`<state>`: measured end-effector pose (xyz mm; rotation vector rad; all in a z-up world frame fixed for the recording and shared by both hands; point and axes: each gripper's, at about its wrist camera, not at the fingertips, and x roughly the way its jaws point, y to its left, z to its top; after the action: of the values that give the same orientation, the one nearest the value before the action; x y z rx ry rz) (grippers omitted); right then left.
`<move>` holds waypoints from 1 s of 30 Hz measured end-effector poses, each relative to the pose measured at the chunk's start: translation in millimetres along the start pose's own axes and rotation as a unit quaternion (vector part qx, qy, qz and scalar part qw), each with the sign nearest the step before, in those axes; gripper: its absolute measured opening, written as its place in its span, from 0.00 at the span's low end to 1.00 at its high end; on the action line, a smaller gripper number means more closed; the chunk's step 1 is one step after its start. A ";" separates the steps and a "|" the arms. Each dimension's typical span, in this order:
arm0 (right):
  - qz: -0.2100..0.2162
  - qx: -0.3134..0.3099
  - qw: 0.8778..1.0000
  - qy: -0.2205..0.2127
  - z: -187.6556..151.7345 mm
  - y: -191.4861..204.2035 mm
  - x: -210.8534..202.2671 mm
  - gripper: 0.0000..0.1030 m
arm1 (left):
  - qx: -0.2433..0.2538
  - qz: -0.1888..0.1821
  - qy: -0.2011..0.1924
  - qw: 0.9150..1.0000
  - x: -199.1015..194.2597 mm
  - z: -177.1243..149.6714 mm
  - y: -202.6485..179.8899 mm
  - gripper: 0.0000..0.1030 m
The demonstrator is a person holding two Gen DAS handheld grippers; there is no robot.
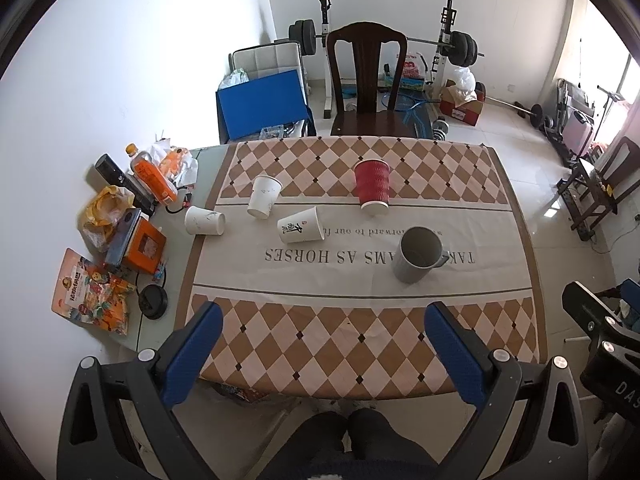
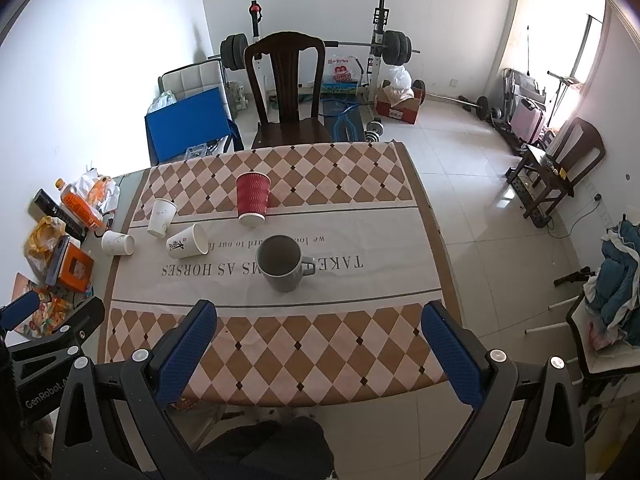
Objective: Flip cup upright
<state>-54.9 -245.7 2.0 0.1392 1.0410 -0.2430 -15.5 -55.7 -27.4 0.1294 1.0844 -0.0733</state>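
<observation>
A red ribbed paper cup stands upside down at the back of the table. A white printed cup lies on its side left of the middle. Another white cup lies on its side at the cloth's left edge. A third white cup stands upright. A grey mug stands upright in the middle. My left gripper and right gripper are open and empty above the table's near edge.
The table carries a checkered cloth. Snack bags, an orange bottle and boxes clutter its left side. A dark wooden chair stands behind the table. Gym weights and a blue box lie beyond.
</observation>
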 end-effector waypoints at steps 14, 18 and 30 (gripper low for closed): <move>-0.002 0.000 1.000 0.001 -1.9 -3.2 2.3 1.00 | 0.001 -0.004 0.004 1.000 3.8 -0.4 -2.1 1.00; -0.002 0.000 1.000 0.002 -2.1 -3.3 1.5 1.00 | 0.002 -0.004 0.004 1.000 3.6 -0.8 -1.5 1.00; -0.002 -0.001 1.000 0.002 -1.0 -3.2 1.8 1.00 | 0.002 -0.004 0.003 1.000 4.6 0.0 -2.6 1.00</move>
<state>-55.7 -248.8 0.0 0.1365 1.0459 -0.2456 -13.7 -58.2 -31.8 0.1300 1.0903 -0.0823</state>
